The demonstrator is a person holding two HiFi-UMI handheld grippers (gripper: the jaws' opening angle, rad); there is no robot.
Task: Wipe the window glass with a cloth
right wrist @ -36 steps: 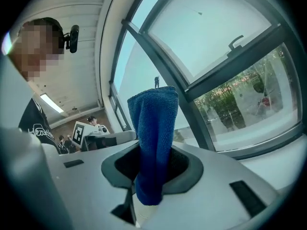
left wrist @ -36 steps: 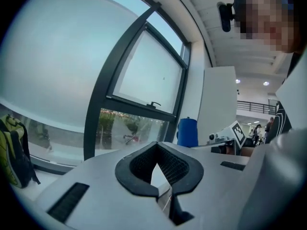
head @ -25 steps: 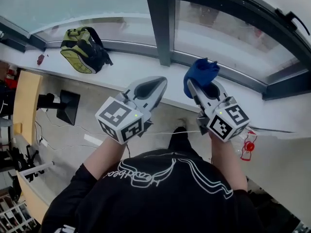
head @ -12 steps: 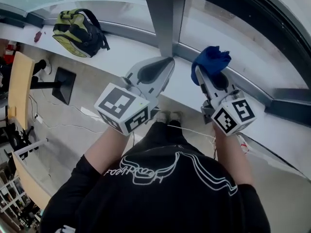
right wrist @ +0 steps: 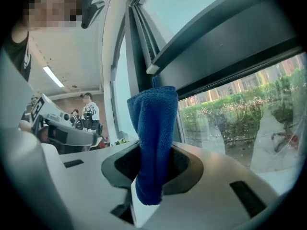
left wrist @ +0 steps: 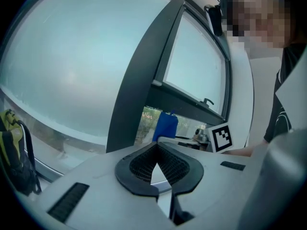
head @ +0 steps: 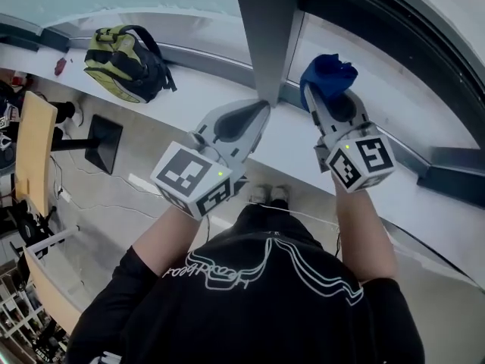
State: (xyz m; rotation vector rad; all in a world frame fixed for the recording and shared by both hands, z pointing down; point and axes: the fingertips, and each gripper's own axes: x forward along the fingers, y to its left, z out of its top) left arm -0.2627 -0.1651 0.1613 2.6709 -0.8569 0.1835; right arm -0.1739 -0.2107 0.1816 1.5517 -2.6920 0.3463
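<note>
Currently my right hand-held gripper [right wrist: 152,169] pinches the blue cloth [right wrist: 154,123] near the window glass [right wrist: 240,123]; my left hand-held gripper [left wrist: 156,152] is closed, empty. Soft, light and floppy, I judge: a bunched grip at the fold suits it.

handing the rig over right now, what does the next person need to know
Right gripper: shut on the blue cloth, held up by the window glass right of the grey post; contact can't be told.
Left gripper: shut, empty, near the sill.
Done: cloth is gripped.
To do: wipe the glass; no wiped patch shows.
</note>
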